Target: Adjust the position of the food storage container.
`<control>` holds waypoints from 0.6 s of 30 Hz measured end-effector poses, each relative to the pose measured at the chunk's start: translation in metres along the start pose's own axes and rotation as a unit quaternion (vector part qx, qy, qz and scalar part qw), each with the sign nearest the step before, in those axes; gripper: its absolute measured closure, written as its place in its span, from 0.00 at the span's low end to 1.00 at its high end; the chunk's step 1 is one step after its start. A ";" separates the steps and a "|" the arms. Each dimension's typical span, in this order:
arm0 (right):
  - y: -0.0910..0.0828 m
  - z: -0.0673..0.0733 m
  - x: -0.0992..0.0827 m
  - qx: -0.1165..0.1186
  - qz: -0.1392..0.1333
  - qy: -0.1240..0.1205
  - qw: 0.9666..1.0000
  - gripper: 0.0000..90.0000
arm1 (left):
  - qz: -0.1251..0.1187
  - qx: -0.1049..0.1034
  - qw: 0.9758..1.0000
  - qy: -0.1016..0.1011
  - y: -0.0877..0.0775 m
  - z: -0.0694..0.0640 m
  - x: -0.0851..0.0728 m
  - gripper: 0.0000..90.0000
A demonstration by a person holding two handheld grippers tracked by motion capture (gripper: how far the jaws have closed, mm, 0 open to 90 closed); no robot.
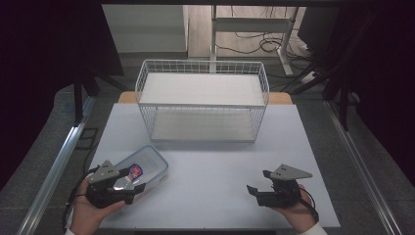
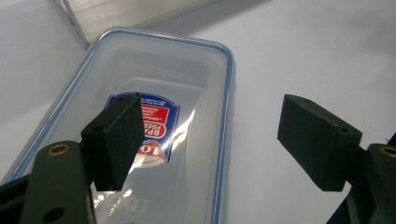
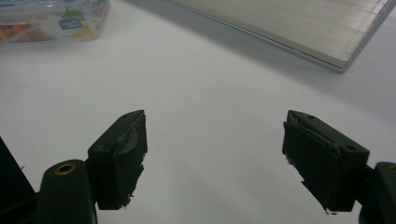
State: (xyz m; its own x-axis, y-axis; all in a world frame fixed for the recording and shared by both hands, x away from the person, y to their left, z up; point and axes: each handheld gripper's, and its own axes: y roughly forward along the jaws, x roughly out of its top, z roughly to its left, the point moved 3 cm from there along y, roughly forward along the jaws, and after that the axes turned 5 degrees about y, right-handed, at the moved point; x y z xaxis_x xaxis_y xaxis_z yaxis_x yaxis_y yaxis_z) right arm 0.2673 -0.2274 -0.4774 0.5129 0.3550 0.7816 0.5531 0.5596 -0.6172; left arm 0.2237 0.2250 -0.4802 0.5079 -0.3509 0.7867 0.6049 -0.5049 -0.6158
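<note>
The left tool [image 1: 128, 185] stands open, holding nothing; its two black jaws are spread wide, one over the lid of the clear rectangular plastic container with a blue-rimmed lid and a red-and-blue label [image 1: 142, 169], the other over bare tabletop [image 1: 215, 166] beside that container's long edge. The container lies flat on the tabletop directly ahead of the left tool, near the tabletop's front-left corner. The right tool [image 1: 259, 183] is also open and empty, well apart from the container, with bare tabletop ahead of it. Beyond both tools stands a white two-tier wire-mesh rack with pale shelf boards [image 1: 202, 100]. Probable risk: the jaws straddle one long edge rather than the full container, so closing here would likely pinch the lid rim, tilt the container, or push it sideways along the smooth tabletop; the glossy lid may also let the pads slip. The left gripper view gives the jaw-to-lid relation and the label [image 2: 144, 128] in detail, which the high view leaves small. The right gripper view shows the container [image 3: 53, 16] side-on at its upper left, revealing colourful contents through the wall, plus the edge of the rack's lower shelf board [image 3: 299, 28]. The high view alone gives the overall layout of both tools and the rack.
</note>
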 end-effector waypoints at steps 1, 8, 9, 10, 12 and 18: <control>0.000 0.002 0.000 0.003 0.000 -0.004 1.000 0.25 | 0.003 0.001 1.000 -0.006 -0.005 0.005 0.002 0.25; 0.001 0.004 0.002 0.011 0.000 -0.005 1.000 0.26 | -0.014 0.023 0.999 -0.044 -0.031 0.040 0.023 0.26; 0.001 0.004 0.002 0.011 0.000 -0.005 1.000 0.26 | -0.017 0.027 0.999 -0.044 -0.035 0.044 0.027 0.26; 0.001 0.004 0.002 0.012 0.001 -0.006 1.000 0.26 | -0.020 0.028 0.998 -0.044 -0.038 0.047 0.032 0.26; 0.002 0.003 0.002 0.015 0.005 -0.009 1.000 0.26 | -0.019 0.027 0.999 -0.040 -0.041 0.052 0.042 0.26; 0.000 0.001 0.002 0.013 0.004 -0.008 1.000 0.26 | 0.006 0.011 0.999 -0.030 -0.015 0.062 0.065 0.27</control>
State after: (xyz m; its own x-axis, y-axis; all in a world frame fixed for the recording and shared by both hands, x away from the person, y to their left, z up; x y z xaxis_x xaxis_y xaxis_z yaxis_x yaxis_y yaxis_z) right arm 0.2673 -0.2261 -0.4759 0.5068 0.3707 0.7783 0.5316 0.5764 -0.6207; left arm 0.2855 0.2589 -0.4227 0.5511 -0.3088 0.7752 0.6109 -0.4835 -0.6269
